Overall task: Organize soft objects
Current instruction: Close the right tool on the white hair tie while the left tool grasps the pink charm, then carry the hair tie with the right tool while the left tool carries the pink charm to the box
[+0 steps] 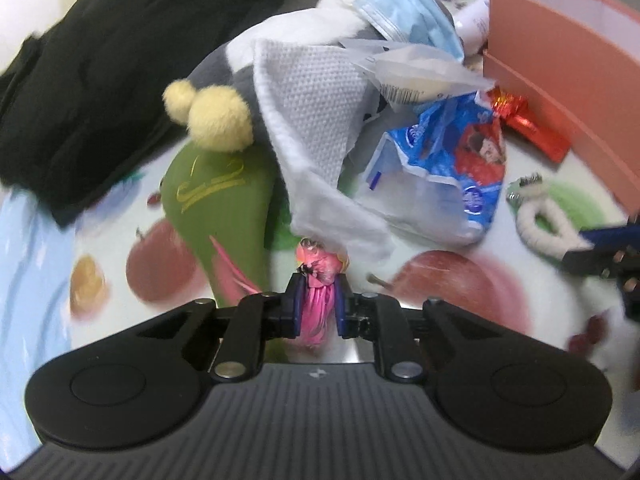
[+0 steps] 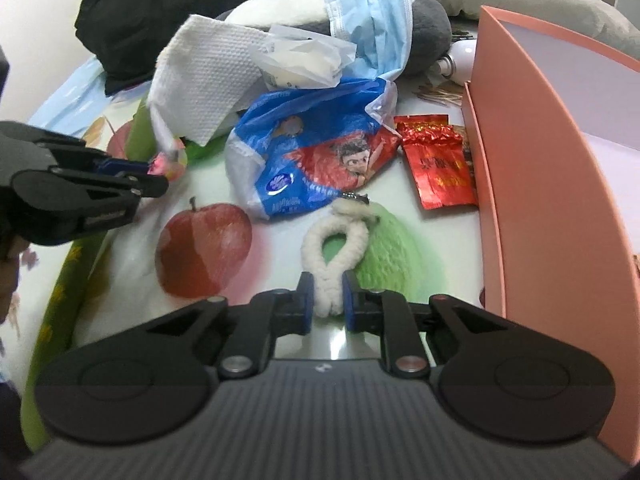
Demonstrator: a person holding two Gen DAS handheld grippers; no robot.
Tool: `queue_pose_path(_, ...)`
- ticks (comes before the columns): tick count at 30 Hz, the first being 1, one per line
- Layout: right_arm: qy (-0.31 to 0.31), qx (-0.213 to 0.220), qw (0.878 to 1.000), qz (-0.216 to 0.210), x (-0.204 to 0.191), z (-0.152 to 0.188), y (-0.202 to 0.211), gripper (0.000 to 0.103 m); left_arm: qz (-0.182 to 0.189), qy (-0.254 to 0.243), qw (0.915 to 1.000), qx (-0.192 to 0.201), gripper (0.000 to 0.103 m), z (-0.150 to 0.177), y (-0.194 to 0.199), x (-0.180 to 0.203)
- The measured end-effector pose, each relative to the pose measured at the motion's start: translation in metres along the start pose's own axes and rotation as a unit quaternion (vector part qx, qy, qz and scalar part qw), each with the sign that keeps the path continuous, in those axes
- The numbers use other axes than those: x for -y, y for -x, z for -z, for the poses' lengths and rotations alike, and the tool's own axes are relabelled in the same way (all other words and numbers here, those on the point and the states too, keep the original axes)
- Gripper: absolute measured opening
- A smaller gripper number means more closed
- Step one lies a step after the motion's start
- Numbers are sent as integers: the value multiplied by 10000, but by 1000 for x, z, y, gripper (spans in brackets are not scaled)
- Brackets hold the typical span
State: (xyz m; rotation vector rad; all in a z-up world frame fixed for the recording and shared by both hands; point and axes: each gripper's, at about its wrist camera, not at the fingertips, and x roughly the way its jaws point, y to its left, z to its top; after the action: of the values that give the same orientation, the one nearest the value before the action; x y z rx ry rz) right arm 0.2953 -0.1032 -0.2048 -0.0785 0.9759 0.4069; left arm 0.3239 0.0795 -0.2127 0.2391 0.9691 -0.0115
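Observation:
My left gripper [image 1: 317, 306] is shut on a small pink soft toy [image 1: 318, 280], held just under the hanging corner of a white cloth [image 1: 316, 120]. It also shows in the right wrist view [image 2: 154, 176] at the left. My right gripper [image 2: 327, 300] is shut on the near end of a white fuzzy loop [image 2: 340, 236] that lies on the fruit-print tablecloth [image 2: 208, 248]. The loop also shows in the left wrist view [image 1: 544, 220]. Behind lie a grey and white plush with yellow feet [image 1: 216, 116] and a blue face mask [image 2: 372, 20].
A pink open box [image 2: 536, 184] stands at the right. A blue and red plastic bag [image 2: 320, 152], red foil packets [image 2: 436, 164], a clear wrapper [image 2: 304, 60], a green pouch [image 1: 216, 204] and black clothing [image 1: 80, 92] crowd the table.

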Motion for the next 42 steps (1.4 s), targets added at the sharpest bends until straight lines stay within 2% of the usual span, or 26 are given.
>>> queue_pose_path(7, 159, -65, 9998, -90, -10, 21, 29, 18, 225, 898, 9957, -97, 18, 29, 37, 9)
queue_pose_path(13, 269, -160, 9994, -117, -17, 46, 53, 19, 402, 1435, 9887, -134, 18, 56, 65, 17)
queue_pose_path(19, 270, -259, 9992, -109, -21, 67, 68, 19, 584, 1744, 9827, -212, 18, 79, 86, 30)
queue_pose_path(27, 122, -446, 9988, -167, -20, 83, 73, 20, 816, 1966, 9762, -422, 18, 95, 90, 44)
queue_pose_path(30, 10, -463, 9987, -214, -17, 85, 73, 24, 878, 2023, 9742, -486, 19, 98, 89, 45)
queue_pose_path(32, -36, -494, 9985, -216, -15, 84, 72, 32, 895, 2032, 9737, -518, 19, 99, 88, 46)
queue_pose_path(34, -108, -482, 9986, -203, -14, 83, 71, 51, 884, 2040, 9735, -529, 19, 99, 88, 46)
queue_pose_path(35, -130, -464, 9987, -178, -13, 83, 71, 54, 887, 2048, 9733, -532, 19, 99, 88, 45)
queue_pose_path(38, -140, -419, 9989, -154, -13, 81, 69, 56, 877, 2112, 9719, -562, 28, 100, 87, 43)
queue_pose_path(40, -160, -405, 9990, -120, -13, 80, 66, 56, 865, 2140, 9716, -532, 40, 100, 88, 41)
queue_pose_path(42, -165, -392, 9991, -78, -13, 79, 62, 56, 850, 2154, 9715, -507, 44, 100, 89, 39)
